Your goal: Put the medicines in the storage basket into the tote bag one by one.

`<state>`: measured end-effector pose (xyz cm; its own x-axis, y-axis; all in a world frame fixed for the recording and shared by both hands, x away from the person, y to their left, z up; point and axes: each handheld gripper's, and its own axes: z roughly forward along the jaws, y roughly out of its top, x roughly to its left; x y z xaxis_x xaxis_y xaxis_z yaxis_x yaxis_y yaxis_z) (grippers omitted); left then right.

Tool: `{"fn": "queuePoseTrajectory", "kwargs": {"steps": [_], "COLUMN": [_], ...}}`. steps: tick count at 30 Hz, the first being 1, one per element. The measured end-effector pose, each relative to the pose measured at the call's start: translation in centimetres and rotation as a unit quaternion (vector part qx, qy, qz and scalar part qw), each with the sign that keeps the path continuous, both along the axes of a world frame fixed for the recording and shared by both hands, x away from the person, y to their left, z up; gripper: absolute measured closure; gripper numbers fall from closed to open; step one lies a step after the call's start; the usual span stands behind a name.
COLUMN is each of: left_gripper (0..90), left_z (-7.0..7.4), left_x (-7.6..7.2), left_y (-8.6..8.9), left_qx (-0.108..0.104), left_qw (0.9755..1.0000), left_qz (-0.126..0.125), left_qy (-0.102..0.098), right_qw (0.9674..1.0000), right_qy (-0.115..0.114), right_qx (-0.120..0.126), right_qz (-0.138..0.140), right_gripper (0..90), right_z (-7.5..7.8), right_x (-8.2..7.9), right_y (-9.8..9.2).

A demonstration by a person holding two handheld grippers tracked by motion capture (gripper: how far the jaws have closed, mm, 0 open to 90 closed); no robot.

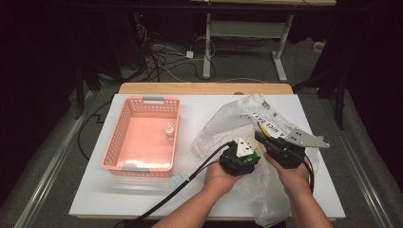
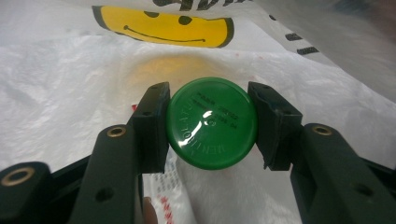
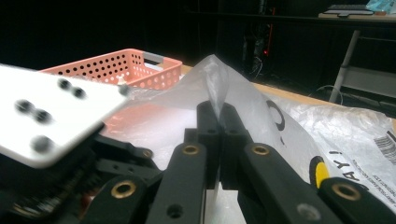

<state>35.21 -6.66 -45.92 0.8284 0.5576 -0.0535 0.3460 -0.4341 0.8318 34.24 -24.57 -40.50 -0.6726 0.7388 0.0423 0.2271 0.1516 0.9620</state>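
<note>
A round green cap [image 2: 211,122], the top of some container whose body is hidden, sits clamped between the black jaws of my left gripper [image 2: 210,123], inside or at the mouth of a white plastic bag [image 2: 70,93] printed with a yellow smiley face [image 2: 163,28]. In the high view my left gripper [image 1: 247,154] points into that bag [image 1: 228,121] right of centre, a bit of green [image 1: 250,160] showing at its tip. My right gripper [image 3: 217,126] is shut on a pinched fold of the bag's film [image 3: 215,79], holding it up; from above the right gripper [image 1: 266,138] sits just right of the left one.
A pink perforated basket [image 1: 124,114] stands on the white table [image 1: 142,190] at the left, with a small white bottle [image 1: 169,131] upright inside it. In the right gripper view the basket [image 3: 116,63] lies beyond the left gripper's grey plate [image 3: 42,121]. Cables trail off the front edge.
</note>
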Motion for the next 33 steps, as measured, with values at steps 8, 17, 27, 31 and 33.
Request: {"fn": "queuePoseTrajectory", "kwargs": {"steps": [8, 17, 27, 31, 33], "left_gripper": [50.2, 49.2, 41.0, 37.9, 37.9], "left_z": [-1.1, -1.5, -0.9, -1.0, -0.9], "left_x": [0.9, 1.1, 0.2, -0.4, -0.9], "left_y": [-1.0, -1.2, -0.5, 0.1, 0.3], "left_qx": [-0.012, -0.019, -0.020, -0.036, -0.039], "left_qw": [0.9999, 0.9998, 0.9996, 0.9989, 0.9988], "left_qz": [0.006, 0.010, -0.007, -0.007, -0.013], "left_qy": [0.006, 0.002, 0.018, 0.029, 0.027], "right_qw": [1.0000, 1.0000, 1.0000, 1.0000, 1.0000], "right_qy": [0.001, 0.002, 0.002, 0.002, 0.002], "right_qx": [0.003, 0.004, 0.002, -0.001, 0.000], "right_qz": [-0.001, -0.001, -0.002, 0.000, 0.000], "right_gripper": [90.0, 90.0, 90.0, 90.0, 90.0], "right_z": [0.0, 0.0, 0.0, -0.1, 0.0], "right_x": [0.0, 0.0, -0.1, 0.0, -0.1], "right_y": [-0.2, -0.3, -0.3, -0.3, -0.2]}}
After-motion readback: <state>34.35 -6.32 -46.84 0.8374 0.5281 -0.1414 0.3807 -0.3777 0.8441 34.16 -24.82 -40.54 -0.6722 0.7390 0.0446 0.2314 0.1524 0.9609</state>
